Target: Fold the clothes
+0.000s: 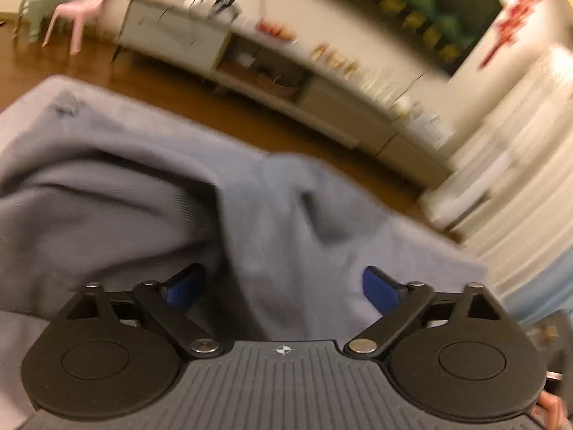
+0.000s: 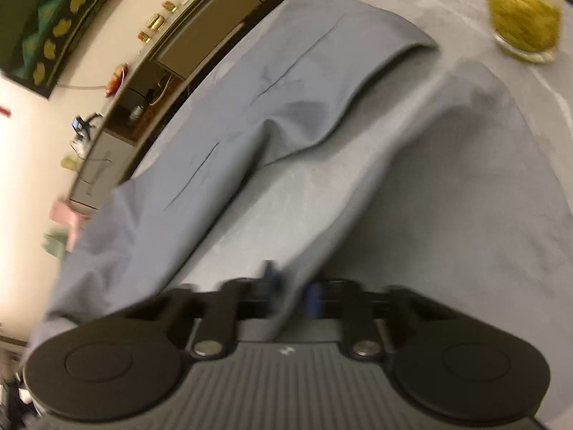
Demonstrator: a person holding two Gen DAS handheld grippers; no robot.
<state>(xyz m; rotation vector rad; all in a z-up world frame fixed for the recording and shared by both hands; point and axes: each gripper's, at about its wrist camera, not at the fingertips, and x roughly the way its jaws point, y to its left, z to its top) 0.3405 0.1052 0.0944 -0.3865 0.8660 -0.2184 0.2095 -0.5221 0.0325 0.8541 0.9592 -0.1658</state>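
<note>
Home living room: long sideboard, pink chair, wood floor.

One grey-blue garment, two small chairs — one pink, one green (far left) — one long sideboard, two grippers.

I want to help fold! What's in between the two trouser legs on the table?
Just bare grey table. The right wrist view shows the blue-grey trousers spread in a V, nothing in the gap. The right gripper pinches one leg.
</note>
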